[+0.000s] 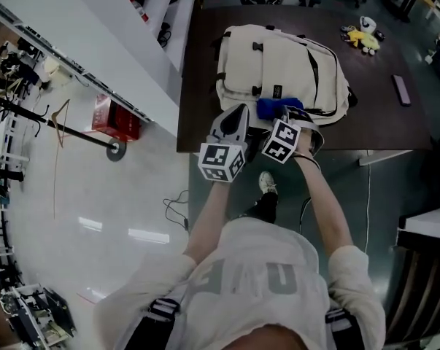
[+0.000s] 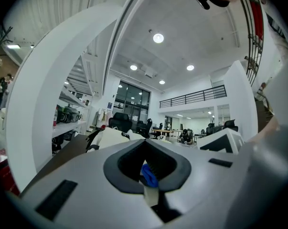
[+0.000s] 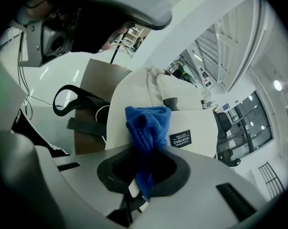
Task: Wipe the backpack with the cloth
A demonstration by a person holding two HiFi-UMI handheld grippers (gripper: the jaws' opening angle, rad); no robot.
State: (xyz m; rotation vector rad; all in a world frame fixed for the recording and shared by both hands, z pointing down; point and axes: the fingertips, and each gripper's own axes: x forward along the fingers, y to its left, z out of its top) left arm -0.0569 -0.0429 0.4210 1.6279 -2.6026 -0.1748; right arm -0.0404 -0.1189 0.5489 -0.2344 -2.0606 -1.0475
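A cream backpack (image 1: 282,68) lies flat on a dark table (image 1: 205,86); in the right gripper view the backpack (image 3: 201,123) shows its black label. A blue cloth (image 1: 272,108) rests on the backpack's near edge, between both grippers. My right gripper (image 1: 296,117) is shut on the cloth (image 3: 146,128), which bunches up out of its jaws just above the backpack. My left gripper (image 1: 238,117) sits close to the left of the cloth, jaws together. A small blue bit of cloth (image 2: 148,175) shows pinched between them. The backpack (image 2: 110,138) lies beyond.
On the table's far right lie a yellow toy (image 1: 364,36) and a dark bar (image 1: 401,90). A black backpack strap (image 3: 69,101) hangs over the table's near edge. White shelving (image 1: 117,42) runs along the left, with a red box (image 1: 117,119) on the floor.
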